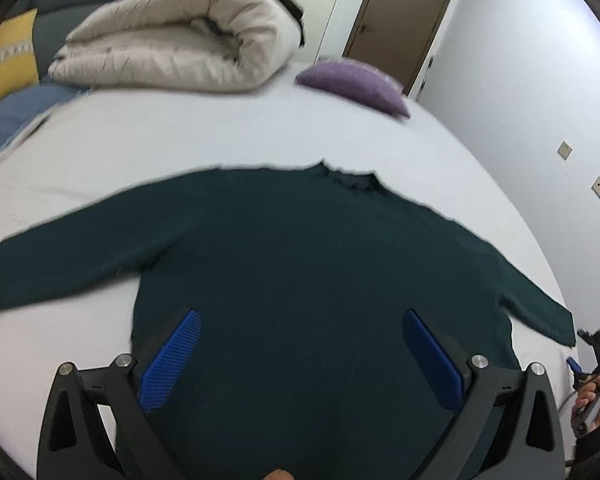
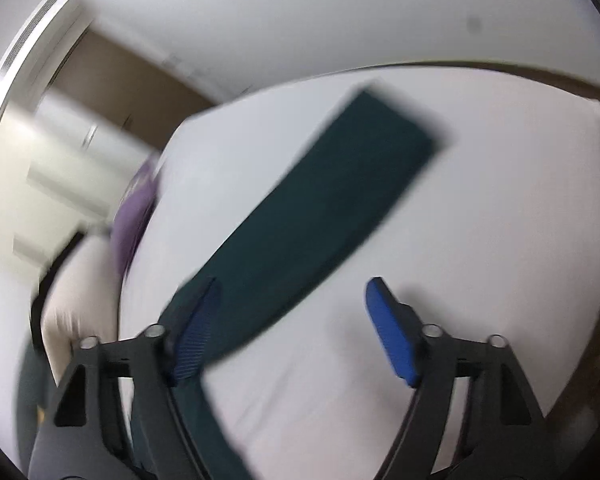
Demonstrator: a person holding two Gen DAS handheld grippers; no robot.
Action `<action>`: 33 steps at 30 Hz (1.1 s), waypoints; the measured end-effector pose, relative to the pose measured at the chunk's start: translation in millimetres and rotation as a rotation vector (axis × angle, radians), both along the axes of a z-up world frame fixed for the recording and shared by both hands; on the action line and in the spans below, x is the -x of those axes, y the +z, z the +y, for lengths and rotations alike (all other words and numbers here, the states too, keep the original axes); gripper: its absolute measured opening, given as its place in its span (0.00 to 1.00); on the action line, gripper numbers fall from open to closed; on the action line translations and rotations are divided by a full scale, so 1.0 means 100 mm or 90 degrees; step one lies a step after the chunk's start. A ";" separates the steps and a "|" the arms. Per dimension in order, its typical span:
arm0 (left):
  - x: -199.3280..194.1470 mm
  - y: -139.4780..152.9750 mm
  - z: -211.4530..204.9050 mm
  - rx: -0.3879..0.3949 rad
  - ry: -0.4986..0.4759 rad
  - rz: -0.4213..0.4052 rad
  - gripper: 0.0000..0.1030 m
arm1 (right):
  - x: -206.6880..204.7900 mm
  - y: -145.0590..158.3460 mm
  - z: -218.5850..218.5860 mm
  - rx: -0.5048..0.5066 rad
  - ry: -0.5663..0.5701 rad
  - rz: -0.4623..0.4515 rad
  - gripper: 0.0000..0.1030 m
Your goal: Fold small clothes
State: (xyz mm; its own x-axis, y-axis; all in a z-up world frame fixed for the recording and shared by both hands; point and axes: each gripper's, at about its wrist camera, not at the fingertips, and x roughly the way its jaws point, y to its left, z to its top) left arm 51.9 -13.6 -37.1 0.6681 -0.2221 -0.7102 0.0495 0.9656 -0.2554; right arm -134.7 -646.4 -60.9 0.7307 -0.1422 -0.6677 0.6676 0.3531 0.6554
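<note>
Dark green long-sleeved knit sweater (image 1: 300, 264) lies flat on white bed sheet (image 1: 220, 132), collar at 12 o'clock, sleeves spread twd 9 and 3. Left gripper (image 1: 300, 356) sits over the hem at 6 o'clock, blue pads wide apart, nothing grasped. Right gripper (image 2: 292, 328) also released, pads spread over the right sleeve (image 2: 320, 208), which runs from 7 twd 1 o'clock in the blurred right wrist view. Rolled cream quilt (image 1: 180, 40) at 11 o'clock, purple cushion (image 1: 352, 80) at 1.
</note>
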 end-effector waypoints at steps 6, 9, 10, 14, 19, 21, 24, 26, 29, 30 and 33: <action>-0.33 -0.19 -0.25 0.011 -0.022 0.097 1.00 | -0.10 -0.21 -0.49 -0.035 -0.009 -0.051 0.52; -0.43 -0.25 -0.26 0.047 -0.026 0.116 1.00 | -0.26 -0.32 -0.64 -0.040 -0.002 -0.055 0.29; -0.45 -0.27 -0.25 0.060 -0.031 0.118 1.00 | -0.31 -0.36 -0.69 -0.043 -0.004 -0.051 0.20; -0.52 -0.30 -0.17 0.131 -0.050 0.114 0.99 | -0.49 -0.24 -0.74 0.003 0.011 -0.025 0.07; -0.61 -0.33 -0.06 0.225 -0.059 0.122 0.87 | -1.15 0.46 -0.06 0.128 0.135 -0.035 0.06; -0.65 -0.34 -0.03 0.256 -0.060 0.126 0.86 | -1.55 0.71 0.48 0.175 0.226 -0.047 0.06; -0.71 -0.36 0.04 0.289 -0.056 0.128 0.86 | -2.15 0.88 1.47 0.217 0.375 -0.064 0.06; -0.74 -0.40 0.09 0.310 -0.050 0.132 0.86 | -2.43 0.83 2.03 0.231 0.453 -0.061 0.06; -0.83 -0.45 0.14 0.334 -0.054 0.142 0.86 | -2.87 0.52 2.95 0.228 0.548 -0.026 0.06; -0.84 -0.47 0.14 0.337 -0.058 0.145 0.86 | -2.97 0.37 3.15 0.217 0.573 -0.014 0.06; -0.91 -0.56 0.10 0.358 -0.071 0.165 0.86 | -3.21 -0.11 3.67 0.199 0.631 0.051 0.10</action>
